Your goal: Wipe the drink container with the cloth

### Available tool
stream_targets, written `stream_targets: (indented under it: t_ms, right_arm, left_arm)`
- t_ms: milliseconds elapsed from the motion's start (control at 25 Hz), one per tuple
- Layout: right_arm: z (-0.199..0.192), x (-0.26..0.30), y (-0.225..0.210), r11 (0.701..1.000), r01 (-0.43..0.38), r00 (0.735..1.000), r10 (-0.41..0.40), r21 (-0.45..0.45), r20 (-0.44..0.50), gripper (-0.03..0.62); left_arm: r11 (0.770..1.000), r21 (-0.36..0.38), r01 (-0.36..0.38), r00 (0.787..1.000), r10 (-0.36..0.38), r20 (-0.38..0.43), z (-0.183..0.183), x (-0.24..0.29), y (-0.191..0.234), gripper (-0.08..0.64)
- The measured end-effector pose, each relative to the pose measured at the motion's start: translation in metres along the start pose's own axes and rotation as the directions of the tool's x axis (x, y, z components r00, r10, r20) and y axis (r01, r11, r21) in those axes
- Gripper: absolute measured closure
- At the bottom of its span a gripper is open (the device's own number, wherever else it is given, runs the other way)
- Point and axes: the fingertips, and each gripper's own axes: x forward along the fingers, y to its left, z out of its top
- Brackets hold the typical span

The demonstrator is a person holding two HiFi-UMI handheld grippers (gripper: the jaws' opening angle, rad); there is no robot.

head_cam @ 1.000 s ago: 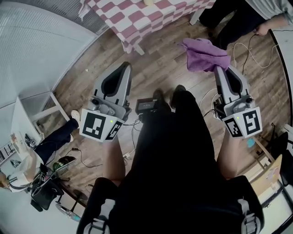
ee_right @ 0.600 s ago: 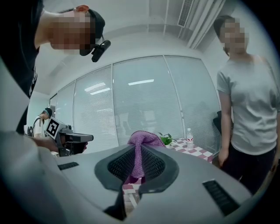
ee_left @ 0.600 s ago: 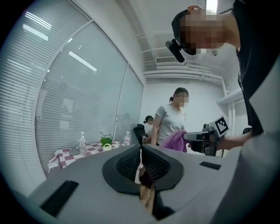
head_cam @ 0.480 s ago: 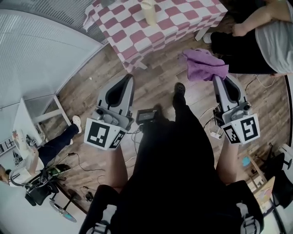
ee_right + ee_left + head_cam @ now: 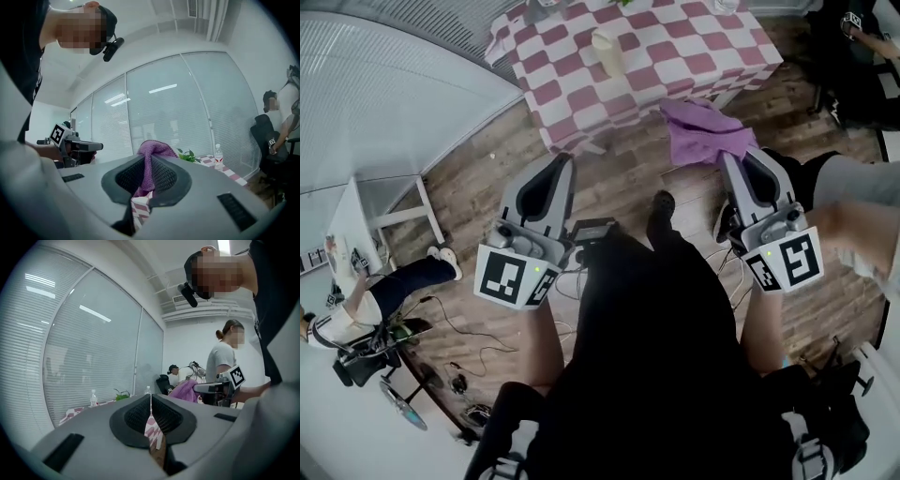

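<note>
While a checkered table (image 5: 661, 52) stands on wood floor (image 5: 623, 183), right tool (image 5: 741, 161) grips cloth (image 5: 703, 131); left tool (image 5: 558, 161) clenched.

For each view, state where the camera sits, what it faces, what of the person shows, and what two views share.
Head view: on the head, facing down at floor and checked table; legs, forearms, left gripper, right gripper.
Left gripper view: along its shut jaws toward blinds; torso.
Right gripper view: along jaws shut on purple cloth; torso.
Shared: the cloth.
</note>
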Motion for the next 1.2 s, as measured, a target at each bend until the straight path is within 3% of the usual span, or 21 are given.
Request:
stream_targets:
  t_ms: [240, 520, 880, 1200]
  right_arm:
    - [-0.002, 0.025, -0.016, 0.998, -0.057, 0.998, 0.056, 0.022, 0.009, 0.545]
    - [-0.01, 0.055, -0.027, 0.999, -0.05, 0.999, 0.05, 0.005, -0.019, 0.545]
    - [0.012, 0.114, -0.052, 0.998, 0.004, 0.999, -0.007, -0.064, -0.04, 0.545]
    - [0.011, 0.161, -0.065, 0.993, 0.088, 0.995, -0.092, -0.079, -0.047, 0.545]
  left_arm:
    - [0.998, -0.007, -0.062, 0.998, 0.062, -0.021, -0.005, 0.009, 0.007, 0.523]
    - [0.999, -0.004, -0.049, 0.999, 0.049, -0.02, -0.007, 0.037, 0.041, 0.523]
    - [0.999, 0.006, 0.033, 0.999, -0.033, -0.003, 0.009, 0.104, 0.106, 0.522]
    - [0.99, 0.029, 0.136, 0.99, -0.134, -0.051, -0.001, 0.154, 0.15, 0.522]
